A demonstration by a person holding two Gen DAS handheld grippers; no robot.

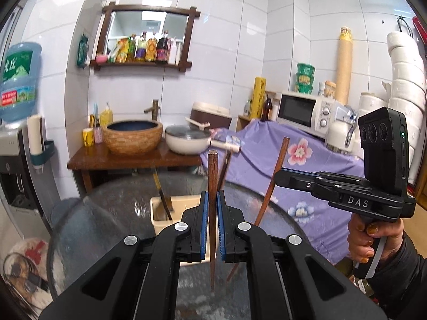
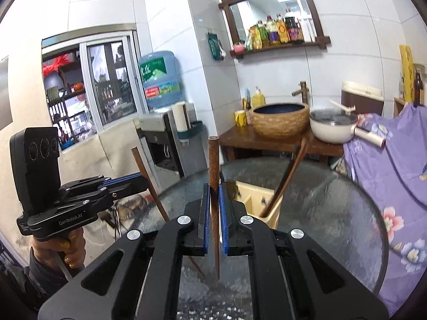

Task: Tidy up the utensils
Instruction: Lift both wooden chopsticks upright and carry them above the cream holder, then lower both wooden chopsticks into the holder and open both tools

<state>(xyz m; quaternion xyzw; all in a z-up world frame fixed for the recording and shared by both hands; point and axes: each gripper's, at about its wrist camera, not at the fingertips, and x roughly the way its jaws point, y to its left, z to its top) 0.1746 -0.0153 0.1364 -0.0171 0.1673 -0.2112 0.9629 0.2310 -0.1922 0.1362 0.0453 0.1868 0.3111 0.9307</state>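
Clamped in the left claw (image 1: pixel 212 205) stands a dark brown wooden chopstick (image 1: pixel 212 176), upright above the round glass table (image 1: pixel 112 213). Likewise, the right claw (image 2: pixel 213 200) pinches a second brown wooden chopstick (image 2: pixel 214 165). Just beyond both sits a cream plastic utensil holder (image 2: pixel 263 200) with another chopstick leaning inside it.

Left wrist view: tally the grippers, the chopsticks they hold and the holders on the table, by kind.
Grippers: 2 (left gripper, right gripper)
Held chopsticks: 2 (left chopstick, right chopstick)
Holders: 1 (holder)
Total: 5
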